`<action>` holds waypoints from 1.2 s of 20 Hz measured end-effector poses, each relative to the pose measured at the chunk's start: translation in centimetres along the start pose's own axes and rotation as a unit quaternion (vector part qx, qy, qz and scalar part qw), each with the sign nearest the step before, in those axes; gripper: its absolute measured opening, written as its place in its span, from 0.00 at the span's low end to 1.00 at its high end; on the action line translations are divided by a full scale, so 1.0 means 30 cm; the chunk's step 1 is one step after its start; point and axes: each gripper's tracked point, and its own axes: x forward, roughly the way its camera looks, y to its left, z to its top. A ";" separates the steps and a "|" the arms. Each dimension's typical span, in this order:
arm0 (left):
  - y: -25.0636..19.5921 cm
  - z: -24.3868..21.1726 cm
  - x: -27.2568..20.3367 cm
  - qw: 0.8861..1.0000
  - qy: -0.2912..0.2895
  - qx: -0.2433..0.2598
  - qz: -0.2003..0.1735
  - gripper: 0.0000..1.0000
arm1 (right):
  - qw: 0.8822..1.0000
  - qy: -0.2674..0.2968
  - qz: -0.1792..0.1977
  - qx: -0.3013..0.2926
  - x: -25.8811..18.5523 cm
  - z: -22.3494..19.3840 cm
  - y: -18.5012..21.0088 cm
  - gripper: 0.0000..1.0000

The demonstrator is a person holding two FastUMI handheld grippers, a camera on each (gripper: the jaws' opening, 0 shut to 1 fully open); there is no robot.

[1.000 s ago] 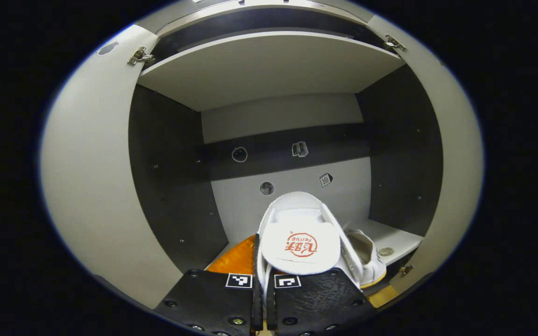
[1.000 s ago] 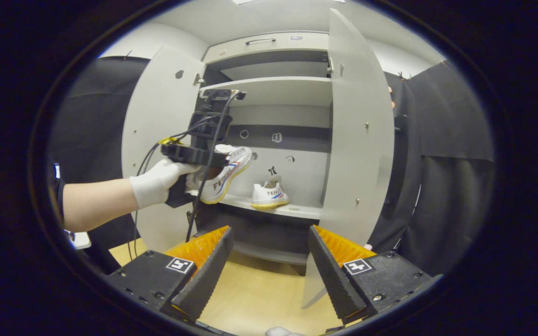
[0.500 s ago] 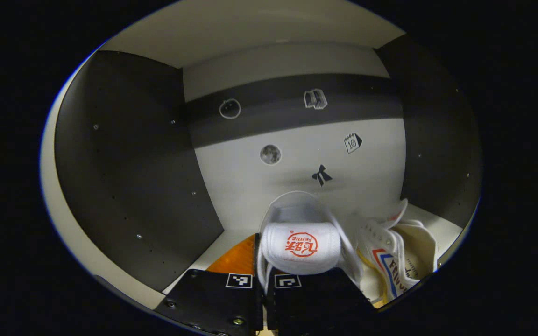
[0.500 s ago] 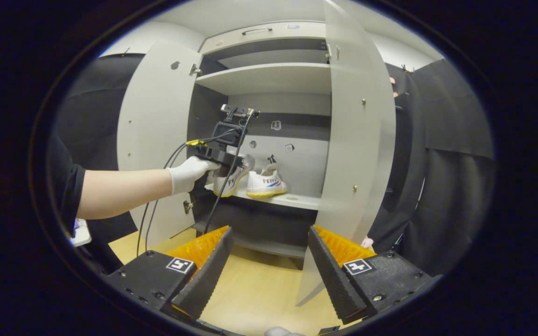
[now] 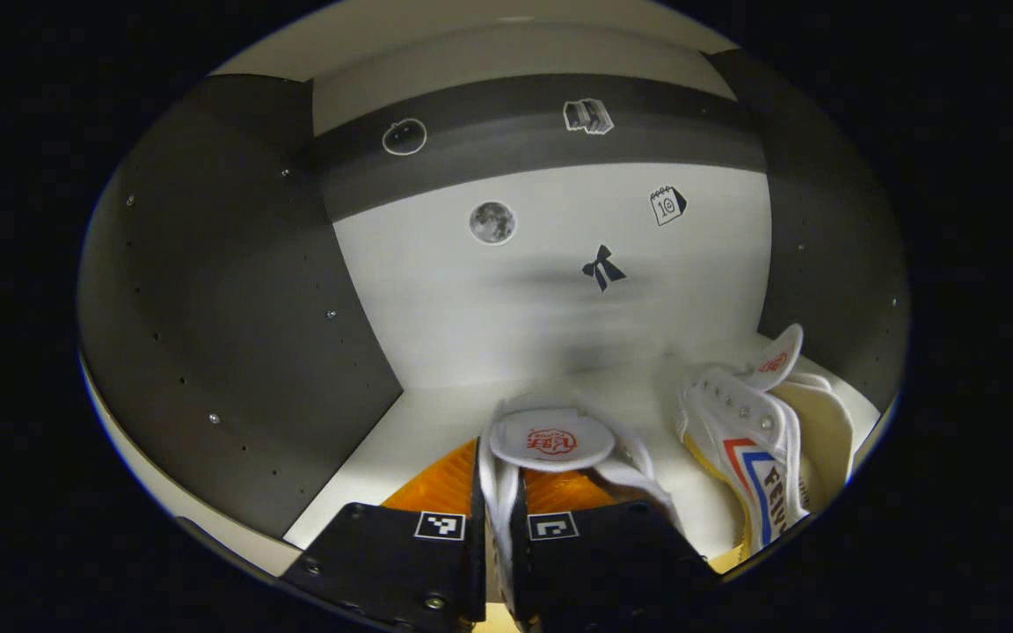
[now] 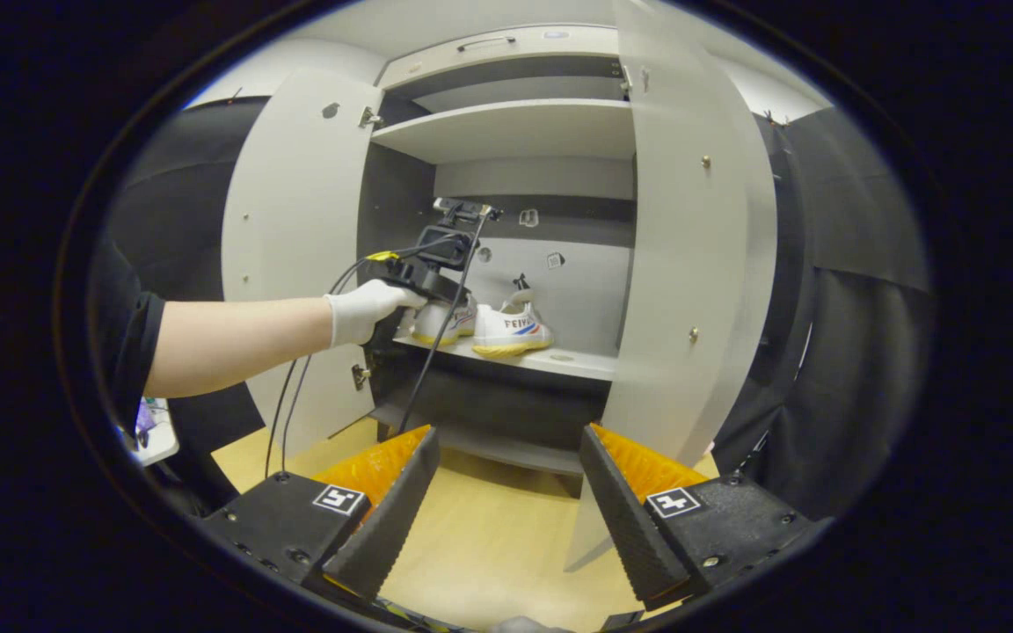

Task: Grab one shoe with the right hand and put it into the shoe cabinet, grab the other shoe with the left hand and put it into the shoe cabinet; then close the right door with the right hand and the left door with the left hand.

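Lowered onto the shelf (image 6: 559, 359), left gripper (image 5: 496, 527) jaws clamp the shoe (image 5: 550, 448); right gripper (image 6: 506, 501) jaws apart.

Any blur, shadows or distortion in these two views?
Left gripper view: dim cabinet interior, a smeared shadow on the back panel, sharp stickers, slightly soft second shoe. Right gripper view: brighter and crisp, with fisheye bowing of the right door and left door.

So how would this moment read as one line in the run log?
left gripper: shut on second shoe, on shelf | first shoe: placed | right gripper: open, empty | doors: open
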 end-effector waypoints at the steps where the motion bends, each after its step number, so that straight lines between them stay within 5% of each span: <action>1: 0.003 -0.007 -0.019 1.000 0.003 -0.004 -0.004 0.12 | 1.000 0.001 -0.002 0.005 0.000 -0.004 -0.003 1.00; 2: 0.005 -0.004 -0.021 1.000 0.002 -0.005 -0.007 0.15 | 1.000 0.004 -0.004 0.009 -0.004 -0.012 -0.006 1.00; 5: 0.020 0.024 -0.053 1.000 -0.014 -0.009 -0.012 0.48 | 1.000 0.004 -0.005 0.016 -0.008 -0.006 -0.003 1.00; 6: 0.035 0.041 -0.064 1.000 -0.026 -0.010 -0.006 0.48 | 1.000 0.003 -0.006 0.015 -0.009 -0.003 -0.003 1.00; 8: 0.062 0.060 -0.099 0.999 -0.039 -0.021 0.001 0.67 | 1.000 -0.001 -0.008 0.013 -0.014 0.008 0.001 1.00; 9: 0.060 0.077 -0.126 0.998 -0.053 -0.034 -0.004 0.67 | 1.000 -0.005 -0.010 0.012 -0.019 0.018 0.002 1.00; 11: 0.079 0.110 -0.188 0.996 -0.082 -0.047 -0.004 0.98 | 1.000 -0.009 -0.013 0.009 -0.026 0.027 0.007 1.00; 24: 0.076 0.189 -0.746 0.970 -0.239 -0.031 -0.027 1.00 | 0.997 -0.044 -0.055 0.010 -0.084 0.113 0.029 1.00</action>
